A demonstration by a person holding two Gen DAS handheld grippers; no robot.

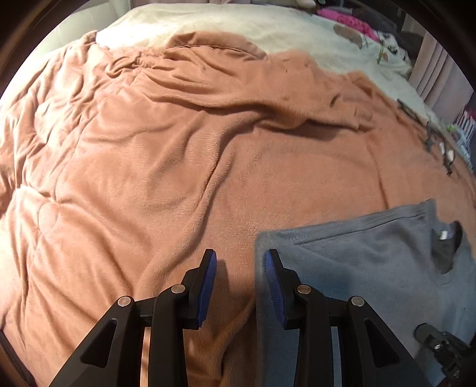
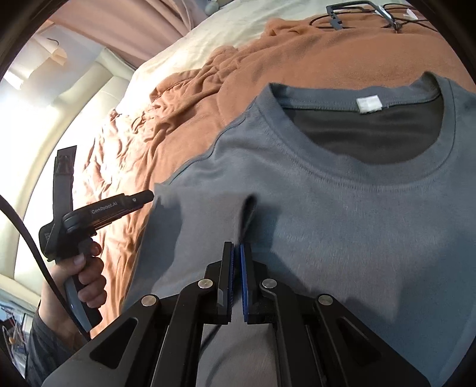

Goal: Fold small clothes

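Observation:
A grey T-shirt [image 2: 342, 214] lies flat on the brown blanket, collar with a white tag [image 2: 369, 104] at the far end. My right gripper [image 2: 236, 247] is shut on a pinched ridge of the shirt's front fabric. In the left wrist view the T-shirt [image 1: 357, 262] fills the lower right. My left gripper [image 1: 241, 253] stands open at the shirt's left edge, one blue pad over the blanket and the other over the grey cloth, nothing clamped. In the right wrist view a hand holds the left gripper [image 2: 145, 197] at that same edge.
The brown fleece blanket [image 1: 148, 166] covers most of the bed, rumpled toward the far side, over a cream sheet [image 1: 223, 23]. Black cables and a frame [image 2: 357, 13] lie beyond the collar. Pink clothes [image 1: 345, 18] sit at the far corner, by curtains [image 2: 142, 26].

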